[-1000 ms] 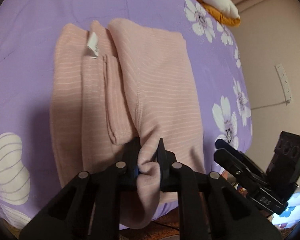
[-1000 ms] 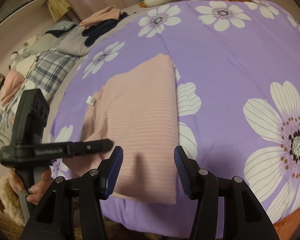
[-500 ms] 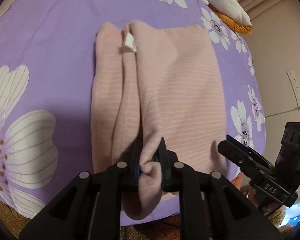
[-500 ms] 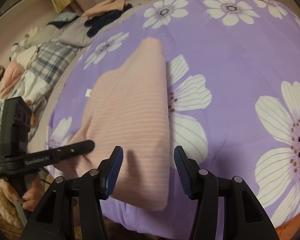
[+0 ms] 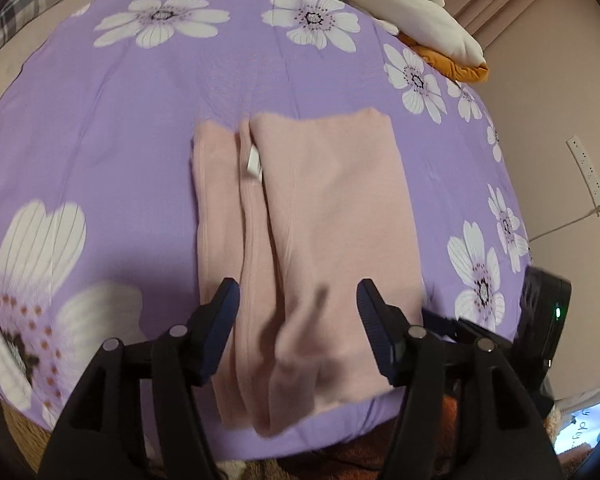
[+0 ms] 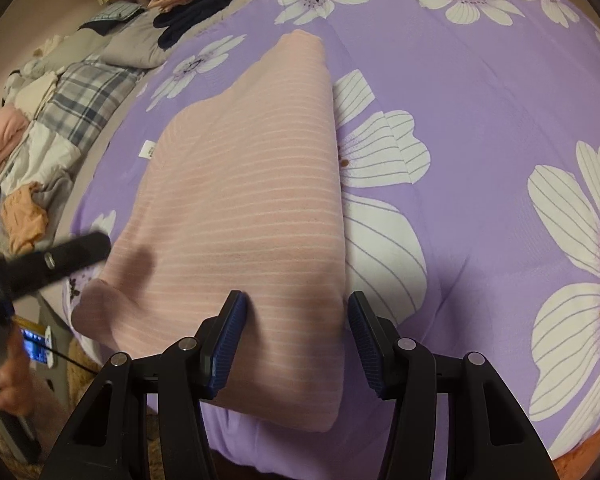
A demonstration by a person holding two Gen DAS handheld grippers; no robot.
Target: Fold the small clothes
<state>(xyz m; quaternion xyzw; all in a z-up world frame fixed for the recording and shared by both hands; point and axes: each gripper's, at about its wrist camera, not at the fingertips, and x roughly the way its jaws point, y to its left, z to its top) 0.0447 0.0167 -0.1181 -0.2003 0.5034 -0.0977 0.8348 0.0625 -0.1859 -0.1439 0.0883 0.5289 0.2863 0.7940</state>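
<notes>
A pink garment with thin white stripes (image 5: pixel 320 220) lies folded lengthwise on the purple flowered bedspread (image 5: pixel 100 120), its near end hanging slightly over the bed's front edge. A white label (image 5: pixel 254 164) shows at a fold. My left gripper (image 5: pixel 296 320) is open above the garment's near end, holding nothing. In the right wrist view the garment (image 6: pixel 252 208) fills the middle. My right gripper (image 6: pixel 294 332) is open, its jaws straddling the garment's near right edge. The left gripper's finger (image 6: pixel 60 260) shows at the left there.
A white and orange cushion (image 5: pixel 412 28) lies at the bed's far right. A plaid blanket (image 6: pixel 84 96) and loose clothes (image 6: pixel 196 4) pile up at the far left. A wall socket strip (image 5: pixel 588 172) with a cord is on the right wall. A phone (image 6: pixel 36 344) lies below the bed edge.
My left gripper has opened and let go of the garment's near end, which dropped back onto the bed. The right gripper moved closer to the garment's near right edge.
</notes>
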